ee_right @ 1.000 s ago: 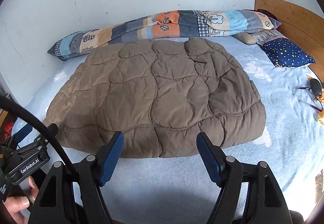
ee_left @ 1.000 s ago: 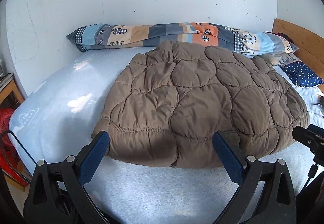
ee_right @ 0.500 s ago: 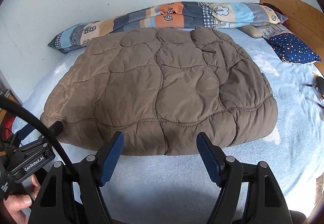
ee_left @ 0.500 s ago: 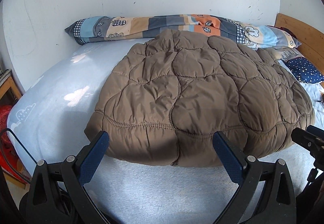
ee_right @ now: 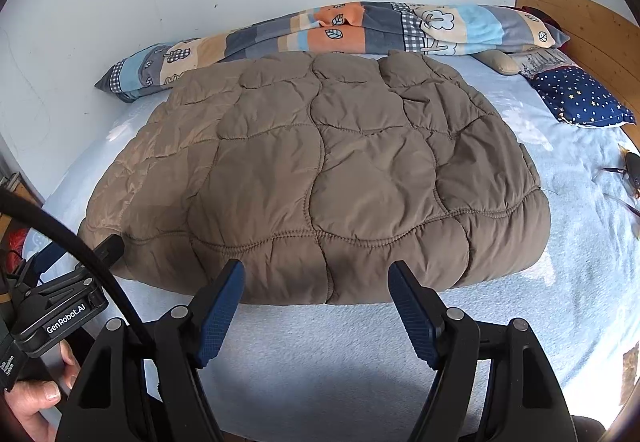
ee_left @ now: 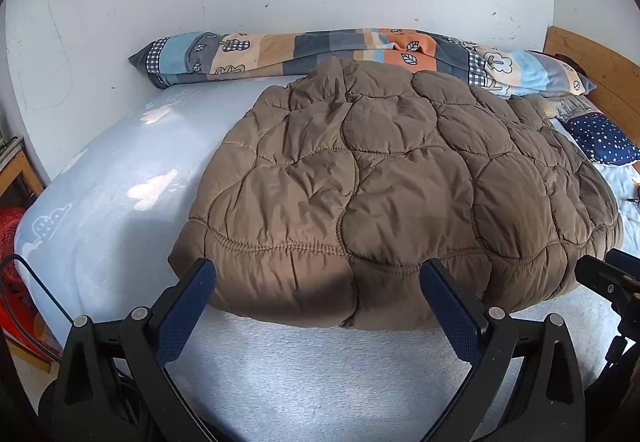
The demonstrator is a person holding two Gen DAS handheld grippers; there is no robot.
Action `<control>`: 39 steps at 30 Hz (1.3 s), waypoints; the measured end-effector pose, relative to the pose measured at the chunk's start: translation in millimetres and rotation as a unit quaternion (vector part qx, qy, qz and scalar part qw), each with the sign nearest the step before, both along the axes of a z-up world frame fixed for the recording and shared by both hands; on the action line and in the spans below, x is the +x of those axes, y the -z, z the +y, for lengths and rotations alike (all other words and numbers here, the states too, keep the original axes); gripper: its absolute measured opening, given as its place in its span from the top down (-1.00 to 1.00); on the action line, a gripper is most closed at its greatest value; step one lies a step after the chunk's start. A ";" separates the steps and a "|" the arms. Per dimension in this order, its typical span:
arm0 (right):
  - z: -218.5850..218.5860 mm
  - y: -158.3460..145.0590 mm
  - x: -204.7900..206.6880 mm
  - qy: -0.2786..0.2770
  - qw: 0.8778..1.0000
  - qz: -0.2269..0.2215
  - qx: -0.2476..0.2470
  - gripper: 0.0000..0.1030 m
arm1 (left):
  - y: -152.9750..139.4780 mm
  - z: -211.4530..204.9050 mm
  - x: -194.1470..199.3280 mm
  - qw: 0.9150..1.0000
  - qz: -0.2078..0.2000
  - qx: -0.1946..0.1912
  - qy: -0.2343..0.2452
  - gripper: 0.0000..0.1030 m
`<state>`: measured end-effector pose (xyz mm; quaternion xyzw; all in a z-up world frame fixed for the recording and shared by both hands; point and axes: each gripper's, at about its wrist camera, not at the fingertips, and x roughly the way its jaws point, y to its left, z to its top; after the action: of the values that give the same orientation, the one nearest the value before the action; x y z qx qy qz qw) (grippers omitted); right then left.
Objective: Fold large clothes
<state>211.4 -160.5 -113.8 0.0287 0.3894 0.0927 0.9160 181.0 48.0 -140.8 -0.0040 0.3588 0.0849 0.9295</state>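
A large brown quilted puffer garment lies spread flat on the light blue bed; it also shows in the right wrist view. My left gripper is open and empty, its blue-padded fingers just short of the garment's near hem, toward its left part. My right gripper is open and empty, also just before the near hem, toward its middle and right part. Neither gripper touches the cloth. The left gripper's body and the hand holding it show at the lower left of the right wrist view.
A rolled patchwork blanket lies along the white wall behind the garment. A starry navy pillow sits at the right by the wooden headboard. A small dark object with cords lies at the bed's right. A red item is at the floor on the left.
Both grippers have moved closer to the garment's near hem and slightly lower; the garment fills more of each view. Both stay open. The garment has not moved.
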 end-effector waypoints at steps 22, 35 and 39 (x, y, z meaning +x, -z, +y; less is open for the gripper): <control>0.4 1.4 0.6 -0.001 1.000 0.003 0.000 -0.53 | 0.8 -1.6 0.0 1.000 0.000 0.001 -0.001 -0.97; -0.6 -2.6 -6.5 0.004 1.000 -0.011 -0.007 -0.53 | -0.4 -4.2 -1.7 1.000 -0.010 0.006 0.007 -0.97; -1.2 -2.5 -5.1 0.004 1.000 -0.009 -0.007 -0.53 | -0.7 -3.9 -2.5 1.000 -0.010 0.005 0.006 -0.97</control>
<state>206.3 -161.7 -111.3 0.0233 0.3813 0.0871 0.9201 178.5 44.1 -140.1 0.0019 0.3493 0.0813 0.9335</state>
